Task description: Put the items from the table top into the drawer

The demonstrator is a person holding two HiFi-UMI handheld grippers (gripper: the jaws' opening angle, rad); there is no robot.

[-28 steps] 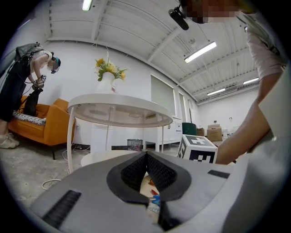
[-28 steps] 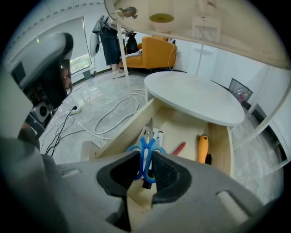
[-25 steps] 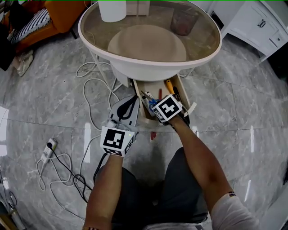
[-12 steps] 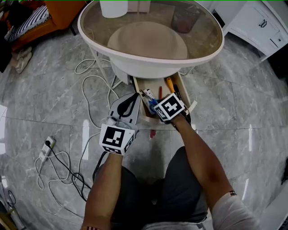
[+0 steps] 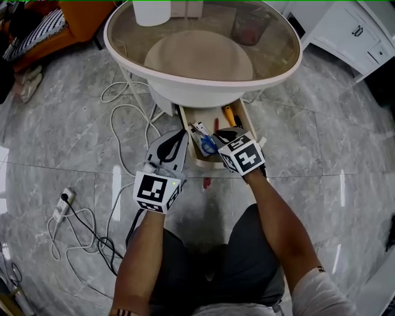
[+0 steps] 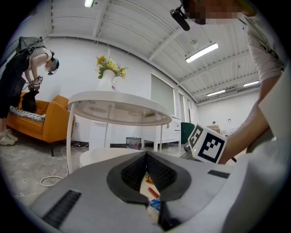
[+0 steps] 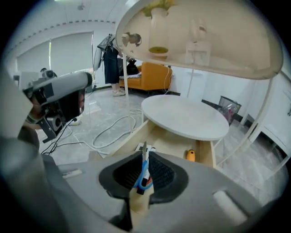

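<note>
The drawer (image 5: 249, 118) is standing pulled out under the round bench (image 5: 111, 38), and a person is holding both grippers at its near end. The right gripper (image 5: 226, 133) is hanging over the drawer's right half, tilting down into it. Its fingers have just been closing and are now standing at a narrow gap, pressing on nothing. In the right gripper view (image 7: 145, 152) a blue-handled tool (image 7: 143, 175) is showing through that gap, but the head view is placing it flat on the drawer floor (image 5: 203, 144), left of the fingers and apart from them.

Also lying in the drawer are a yellow-handled tool (image 5: 228, 115) towards the back, visible again in the right gripper view (image 7: 191, 155), and a slim red item (image 5: 217, 126) between the two tools.

The left gripper (image 5: 179, 137) is pointing level towards the bench, just outside the drawer's left wall and over the floor (image 5: 321, 142); its fingers are meeting at the tips with nothing between them — the left gripper view (image 6: 146, 152) is showing only a sliver of drawer contents below the closed tips.

On the glass top of the bench a white vase (image 5: 151, 12) is standing at the far left edge — yellow flowers are rising from it in the left gripper view (image 6: 107, 75) — and a reddish see-through container (image 5: 250, 28) is standing at the far right. White cables (image 5: 123, 117) are looping across the floor left of the bench, and a power strip (image 5: 65, 205) is lying well to the left of the left gripper.
</note>
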